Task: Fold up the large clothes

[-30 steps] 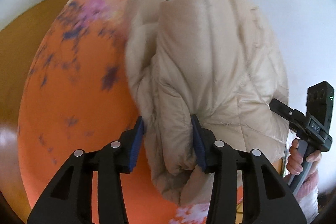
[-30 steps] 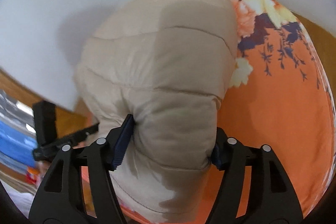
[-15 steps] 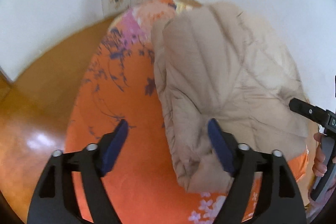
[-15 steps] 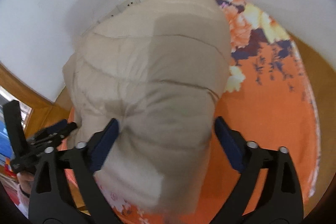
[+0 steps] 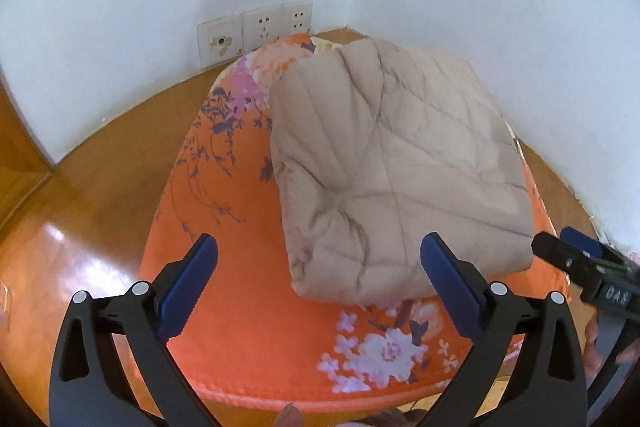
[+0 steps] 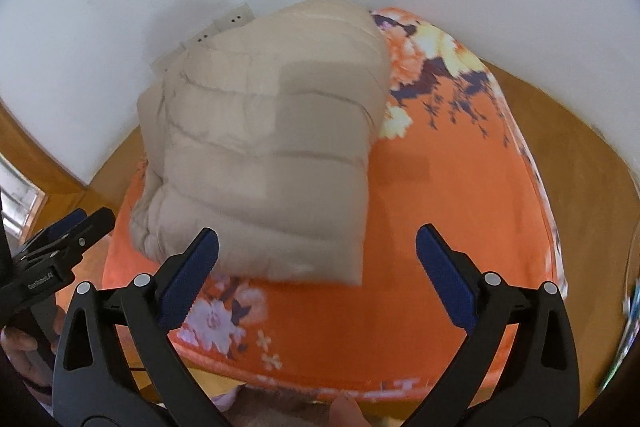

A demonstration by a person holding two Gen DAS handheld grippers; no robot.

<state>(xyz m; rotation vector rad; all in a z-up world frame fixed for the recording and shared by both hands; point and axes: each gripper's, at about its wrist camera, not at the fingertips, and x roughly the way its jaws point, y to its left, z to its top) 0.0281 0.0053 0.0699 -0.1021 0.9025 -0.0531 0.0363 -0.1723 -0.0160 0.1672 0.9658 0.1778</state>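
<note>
Your folded beige puffer jacket [image 5: 396, 171] lies on the orange floral cloth [image 5: 224, 291] (in the room's corner, below the wall sockets [image 5: 256, 31]). Your left claw [image 5: 320, 279] and right claw [image 6: 318, 275] are both opening wide, gripping nothing.

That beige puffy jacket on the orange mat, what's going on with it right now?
A person holding a gripper in each hand is folding it. The beige jacket lies as a compact folded bundle on the orange floral mat, in the corner near the wall sockets. The left gripper and the right gripper hang above its near edge. Their jaws are opening, and neither pair touches the fabric.
</note>
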